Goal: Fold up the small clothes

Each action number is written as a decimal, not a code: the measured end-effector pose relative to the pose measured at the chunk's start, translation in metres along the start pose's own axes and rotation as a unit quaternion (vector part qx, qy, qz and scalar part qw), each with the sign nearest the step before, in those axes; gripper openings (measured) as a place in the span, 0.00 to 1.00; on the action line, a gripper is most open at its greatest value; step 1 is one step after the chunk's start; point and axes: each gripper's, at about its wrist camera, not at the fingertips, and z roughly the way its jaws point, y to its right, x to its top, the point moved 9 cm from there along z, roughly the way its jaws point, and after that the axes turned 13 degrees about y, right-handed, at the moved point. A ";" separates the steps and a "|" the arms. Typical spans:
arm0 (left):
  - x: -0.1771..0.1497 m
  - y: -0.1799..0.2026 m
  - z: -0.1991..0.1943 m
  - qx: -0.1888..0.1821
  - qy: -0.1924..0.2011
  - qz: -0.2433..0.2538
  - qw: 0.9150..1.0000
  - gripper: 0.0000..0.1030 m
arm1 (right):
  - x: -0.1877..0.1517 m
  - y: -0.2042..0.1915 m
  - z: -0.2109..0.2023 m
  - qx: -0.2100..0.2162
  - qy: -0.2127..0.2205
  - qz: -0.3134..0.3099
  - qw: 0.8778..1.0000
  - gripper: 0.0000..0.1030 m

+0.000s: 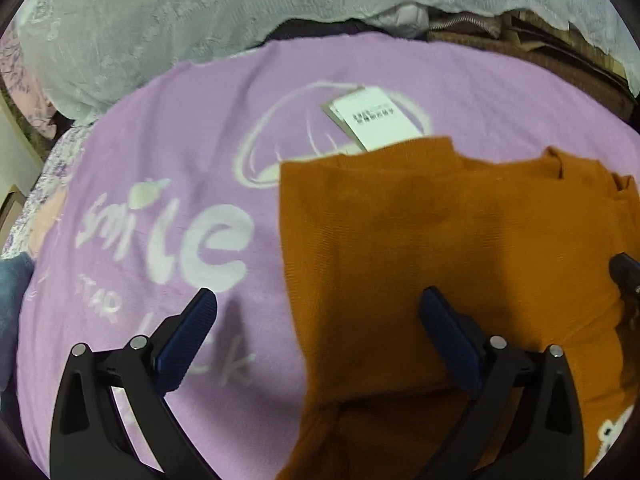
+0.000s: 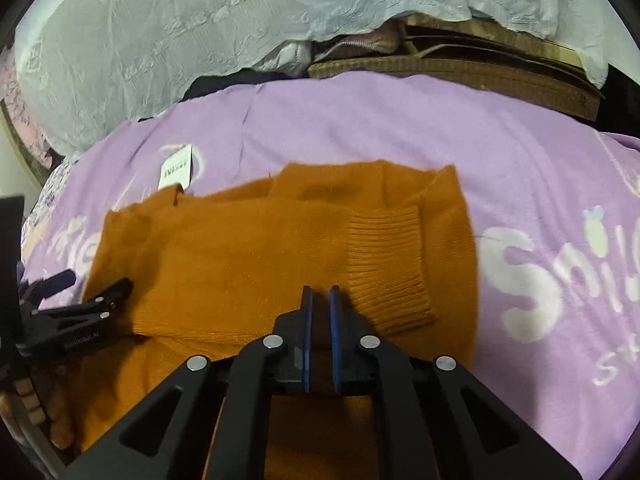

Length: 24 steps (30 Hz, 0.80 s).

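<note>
The orange sweater (image 2: 248, 256) lies on the purple blanket (image 2: 400, 128), sleeves folded in. The right gripper (image 2: 320, 300) pinches its near part, probably to fold it. The left gripper (image 1: 316, 308) waits wide open over its left edge.

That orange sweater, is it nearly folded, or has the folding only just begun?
Partway, I'd say. One sleeve, ending in its ribbed cuff, already lies folded across the orange sweater, which is spread on the purple blanket. The right gripper is nearly shut above the knit; whether it pinches anything is unclear. The left gripper hangs open over the sweater's left edge. The body still looks unfolded.
</note>
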 end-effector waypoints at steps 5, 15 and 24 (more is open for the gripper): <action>-0.007 0.004 -0.024 -0.021 0.019 0.001 1.000 0.95 | -0.021 -0.009 -0.007 0.012 -0.024 -0.015 1.000 0.22; -0.055 -0.022 -0.044 -0.072 -0.041 -0.055 0.995 0.96 | -0.038 0.015 -0.066 0.010 -0.001 0.006 1.000 0.25; -0.112 -0.013 -0.091 -0.116 -0.047 -0.028 0.992 0.95 | -0.082 0.066 -0.121 -0.010 -0.001 0.052 0.999 0.38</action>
